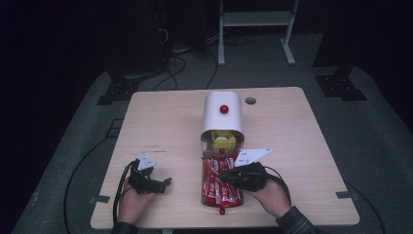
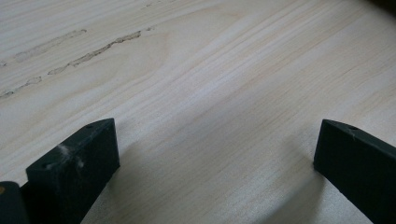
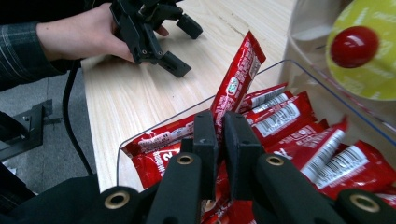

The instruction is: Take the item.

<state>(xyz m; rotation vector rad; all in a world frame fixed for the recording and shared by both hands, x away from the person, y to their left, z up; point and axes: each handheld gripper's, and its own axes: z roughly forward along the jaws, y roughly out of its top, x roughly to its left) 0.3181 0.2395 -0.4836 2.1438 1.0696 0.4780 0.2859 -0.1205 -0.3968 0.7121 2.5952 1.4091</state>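
Right tongs (image 3: 220, 133) pinching red packet (image 3: 237, 77), clear tray (image 3: 299, 70) walls around

A pale wooden table (image 1: 160, 122) with a round hole (image 1: 250, 101) — grey floor (image 1: 370, 131), white frame (image 1: 255, 22) behind.

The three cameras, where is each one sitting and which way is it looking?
High view: sits above the table, looking forward and down; both hands and forearms enter from below.
Left gripper view: rides the left gripper, looking along its wide-apart jaws at bare wood.
Right gripper view: rides the right gripper, jaws pinching a red packet over the clear drawer; the other hand shows beyond.
Shared: the high view and right gripper view both show the red packets, drawer and left gripper.
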